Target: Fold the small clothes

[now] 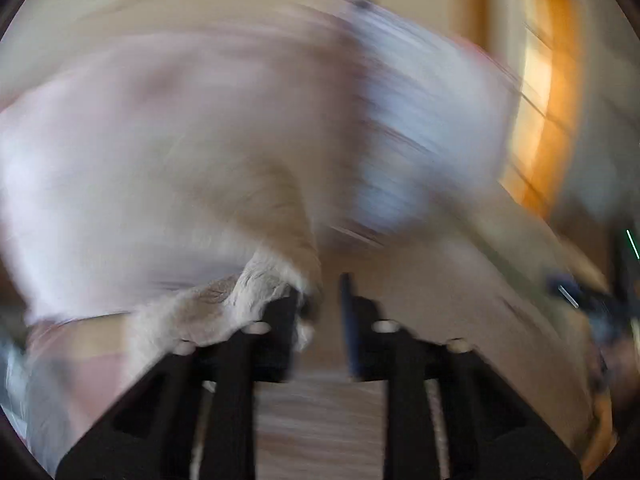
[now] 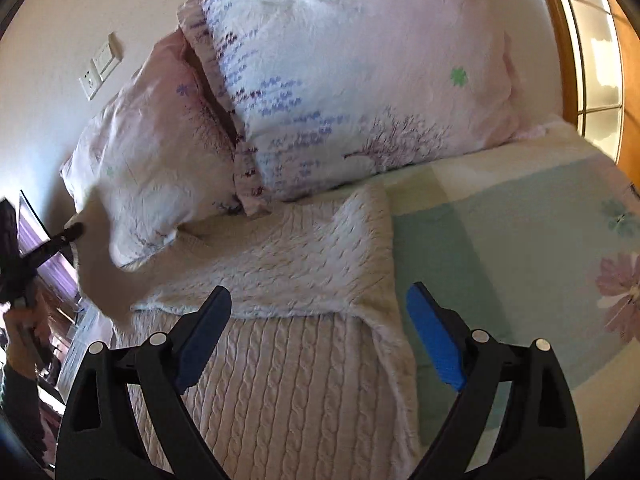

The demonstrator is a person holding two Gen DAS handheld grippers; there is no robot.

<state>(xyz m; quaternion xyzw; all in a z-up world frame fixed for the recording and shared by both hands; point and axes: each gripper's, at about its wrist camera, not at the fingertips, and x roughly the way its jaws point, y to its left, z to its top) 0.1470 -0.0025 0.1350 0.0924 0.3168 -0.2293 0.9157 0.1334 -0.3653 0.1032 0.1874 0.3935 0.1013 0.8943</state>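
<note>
The bed (image 2: 520, 240), with its pale green flowered cover, fills the right wrist view, and two pink-and-white pillows (image 2: 340, 80) lean against the wall across the upper half of the frame. The cream cable-knit sweater (image 2: 280, 320) lies on the bed from the bottom centre up to the foot of the pillows, its upper part already turned over into a doubled band across the middle of the frame. My reading is that a fold is under way: one more part of the knit, probably a sleeve, is being carried across. The left claw (image 2: 74, 232), at the far left edge of that view, appears to hold a blurred cream flap of the sweater lifted off the bed beside the lower pillow. Its own camera is smeared by motion, yet cream knit (image 1: 248, 300) is bunched at the left finger of the left claw (image 1: 320, 300); the fingers stand close, with a narrow gap showing, so the cloth looks pinched against one finger. The right claw (image 2: 320, 328) hangs above the sweater's middle with its blue pads wide apart, holding nothing. The next move calls for laying the lifted flap flat over the body while the free claw steadies the fold line. Open cover lies to the right; the pillows crowd the sweater's upper edge, touching it.
</note>
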